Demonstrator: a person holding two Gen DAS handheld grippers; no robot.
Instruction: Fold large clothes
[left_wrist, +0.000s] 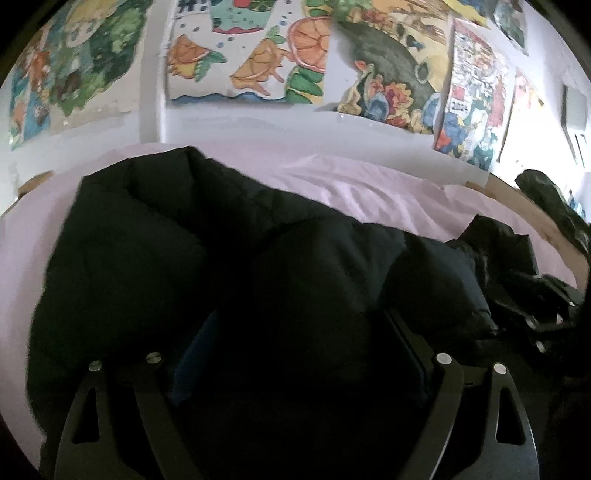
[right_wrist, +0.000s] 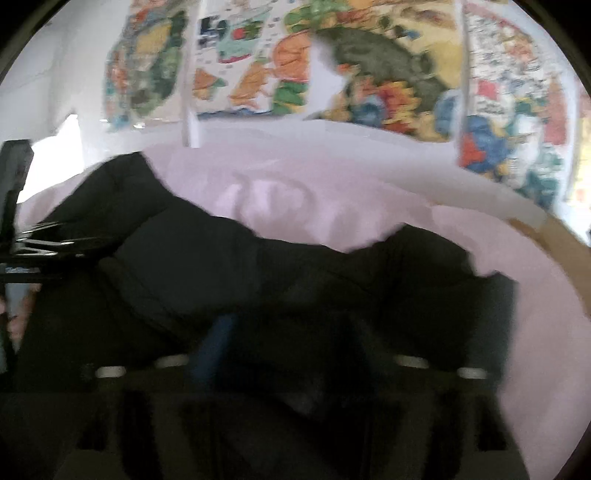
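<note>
Garment: You have a black padded jacket lying on the pale pink bed sheet; it fills the lower and middle part of both views, bunched in thick rolls.
Left gripper: Your jaws stand wide apart, with the puffy cloth bulging up between them. I cannot see the pads pressing on it, so I judge it released, not grasping.
Right gripper: The view is blurred, but the two fingers stand far apart with dark cloth between and around them. I read it as let go of the jacket.
Other tool: In the right wrist view the left gripper shows at the left edge of the frame; in the left wrist view a dark tool, probably the right gripper, sits at the lower right.
Progress: The jacket looks gathered into a long heap, so I judge at least one fold is laid. It is not yet a flat, neat packet; a loose part sticks out at right.
What is left: You probably need to flatten the rolls and fold once more.
Edges: The far edge of the jacket runs across the middle of the frame. A wooden bed frame shows at right.
Open room: Bare sheet lies beyond the jacket, up to the wall with colourful drawings. You have room there.
</note>
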